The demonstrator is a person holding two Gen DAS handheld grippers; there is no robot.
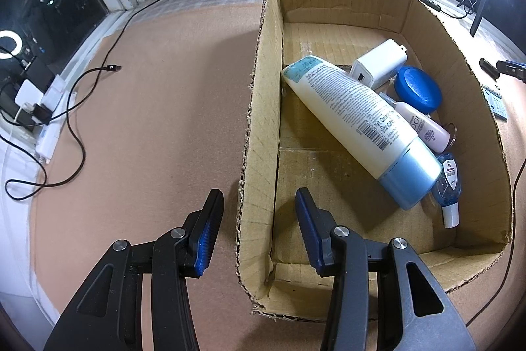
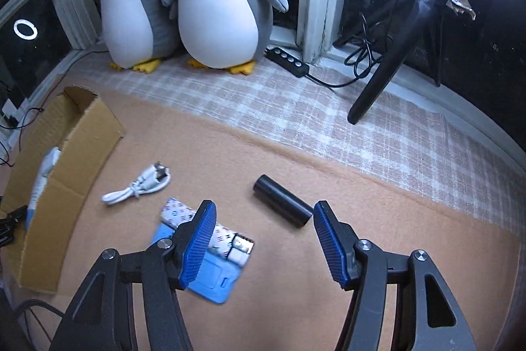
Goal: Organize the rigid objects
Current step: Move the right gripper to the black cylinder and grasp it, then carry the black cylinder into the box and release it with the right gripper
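Observation:
A cardboard box (image 1: pixel 259 107) lies open on the tan mat. Inside are a cream lotion tube with a blue cap (image 1: pixel 358 124), a white charger (image 1: pixel 378 63), a blue-lidded jar (image 1: pixel 417 87), a small pink bottle (image 1: pixel 424 129) and a small blue sanitizer bottle (image 1: pixel 448 186). My left gripper (image 1: pixel 259 226) is open and empty, straddling the box's near left wall. My right gripper (image 2: pixel 263 239) is open and empty, just short of a black cylinder (image 2: pixel 282 205). A blue flat case (image 2: pixel 210 278) with a patterned white item (image 2: pixel 223 236) on it lies under its left finger. A white cable (image 2: pixel 138 186) lies farther left.
Two penguin plush toys (image 2: pixel 213 2) stand by the window. A black tripod leg (image 2: pixel 378 81) and a power strip (image 2: pixel 287 61) sit on the checked cloth. Black cables (image 1: pixel 75 107) and chargers lie at the mat's left edge. The box also shows in the right wrist view (image 2: pixel 65 173).

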